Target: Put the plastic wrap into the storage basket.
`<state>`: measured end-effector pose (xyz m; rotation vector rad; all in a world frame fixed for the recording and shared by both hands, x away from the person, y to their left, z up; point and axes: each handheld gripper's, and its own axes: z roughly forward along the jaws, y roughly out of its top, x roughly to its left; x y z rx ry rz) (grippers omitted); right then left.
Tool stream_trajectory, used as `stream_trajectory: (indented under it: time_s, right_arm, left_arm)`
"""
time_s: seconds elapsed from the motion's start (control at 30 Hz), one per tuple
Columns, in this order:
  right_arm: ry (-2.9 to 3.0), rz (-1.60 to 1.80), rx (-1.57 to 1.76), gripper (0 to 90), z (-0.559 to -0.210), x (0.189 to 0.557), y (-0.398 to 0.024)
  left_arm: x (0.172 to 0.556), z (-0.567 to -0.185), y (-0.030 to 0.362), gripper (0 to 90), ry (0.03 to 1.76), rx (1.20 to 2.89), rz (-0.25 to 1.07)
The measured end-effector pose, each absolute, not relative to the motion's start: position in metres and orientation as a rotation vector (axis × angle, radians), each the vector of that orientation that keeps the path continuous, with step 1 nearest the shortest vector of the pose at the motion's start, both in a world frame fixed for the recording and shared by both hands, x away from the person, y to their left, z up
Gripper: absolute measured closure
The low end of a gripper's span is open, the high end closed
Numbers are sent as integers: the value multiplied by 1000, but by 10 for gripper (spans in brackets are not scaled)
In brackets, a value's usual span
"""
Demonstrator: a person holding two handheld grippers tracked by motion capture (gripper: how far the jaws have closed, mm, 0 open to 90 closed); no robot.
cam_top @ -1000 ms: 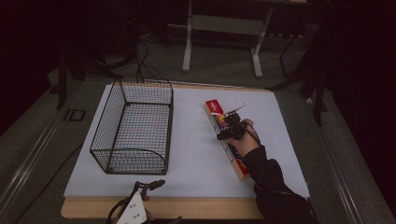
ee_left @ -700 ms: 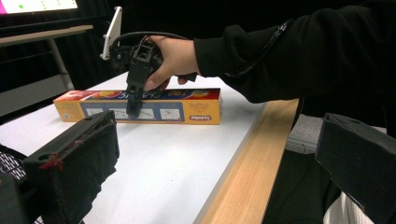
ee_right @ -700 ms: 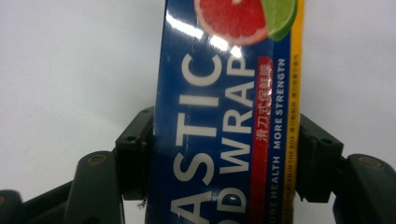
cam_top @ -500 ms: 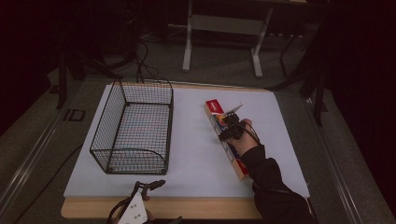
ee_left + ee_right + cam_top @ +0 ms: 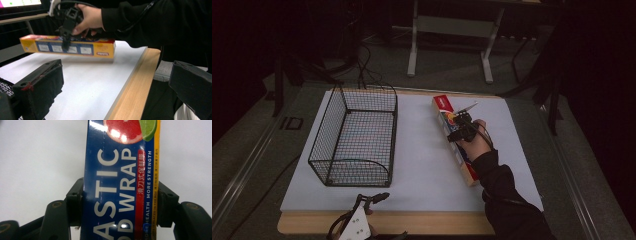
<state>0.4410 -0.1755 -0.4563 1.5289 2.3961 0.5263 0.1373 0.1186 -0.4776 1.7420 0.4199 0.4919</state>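
The surface (image 5: 422, 165), white-topped with a wooden edge along the near side, carries two things. The larger is a black wire basket (image 5: 354, 137), standing upright and open-topped at about 9 o'clock from the surface's middle, with bare white between it and the rest. At about 3 o'clock lies a long plastic wrap box (image 5: 455, 140), running from the far edge toward the near right; the person's right hand (image 5: 477, 142) and dark sleeve cover its middle and near end in the high view. The right claw (image 5: 460, 127) is clamped across the box, one jaw on each long side, as the right gripper view (image 5: 120, 207) shows close up, along with the box's blue face, white lettering and a cut citrus picture that the high view cannot resolve. The left gripper view shows the box's yellow side panel (image 5: 67, 47) and that it appears raised slightly off the surface. The left claw (image 5: 374, 197), at 6 o'clock by the near edge, stands wide apart and holds nothing, its black jaws framing bare surface in its own view (image 5: 115, 85).
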Motion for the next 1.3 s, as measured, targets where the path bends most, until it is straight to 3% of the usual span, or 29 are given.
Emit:
stream_trajectory:
  time_s: [0.53,1.3]
  right_arm:
    - [2297,737,1404,397,-392,433,-148]
    - [2282,891,1252,398,-335,424,-83]
  left_arm:
    - [137,-477,119,0,420,1738,494]
    - [136,-477,120,0,421,1733,496]
